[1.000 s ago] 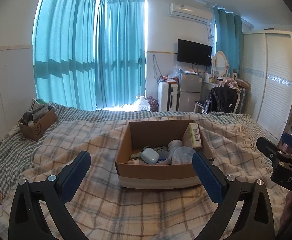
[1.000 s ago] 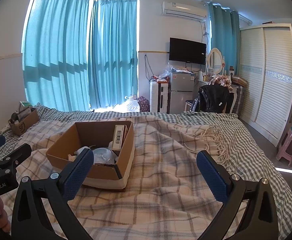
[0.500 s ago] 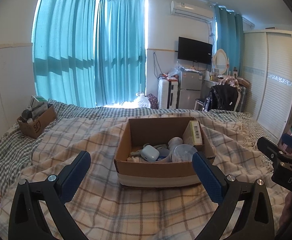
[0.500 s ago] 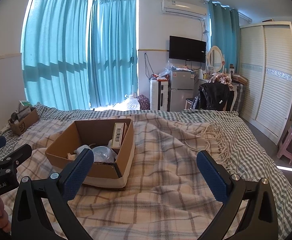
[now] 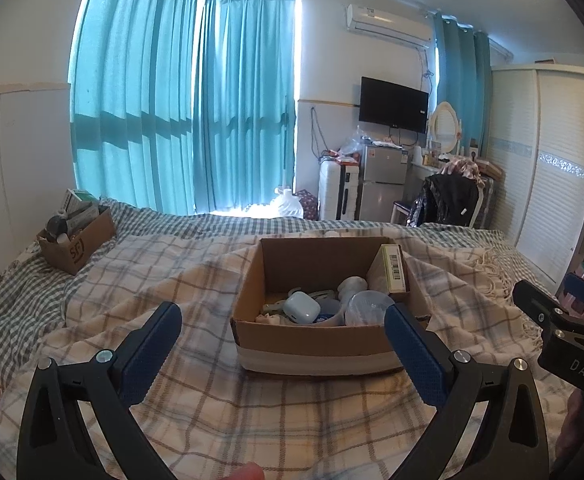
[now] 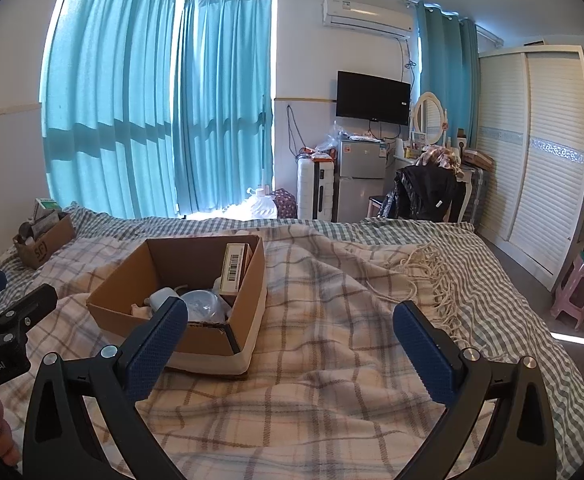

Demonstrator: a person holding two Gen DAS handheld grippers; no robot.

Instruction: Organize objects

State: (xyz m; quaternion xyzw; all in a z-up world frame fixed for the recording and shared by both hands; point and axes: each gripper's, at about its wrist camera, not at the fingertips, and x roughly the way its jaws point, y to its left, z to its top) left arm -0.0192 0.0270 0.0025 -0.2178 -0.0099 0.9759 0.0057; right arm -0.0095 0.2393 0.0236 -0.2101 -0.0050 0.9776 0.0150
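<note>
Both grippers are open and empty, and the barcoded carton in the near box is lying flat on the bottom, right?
Not quite. The carton stands on edge against the box's right wall, as the left wrist view shows. The left gripper and right gripper are indeed open and empty.

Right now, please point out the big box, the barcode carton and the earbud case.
big box (image 5: 312, 346): left wrist view, front wall.
barcode carton (image 5: 395, 270): left wrist view, labelled side.
earbud case (image 5: 300, 307): left wrist view, lid top.

Teal curtains (image 5: 183, 112), wall television (image 5: 394, 105), white wardrobe (image 6: 540, 152) (slatted doors)
</note>
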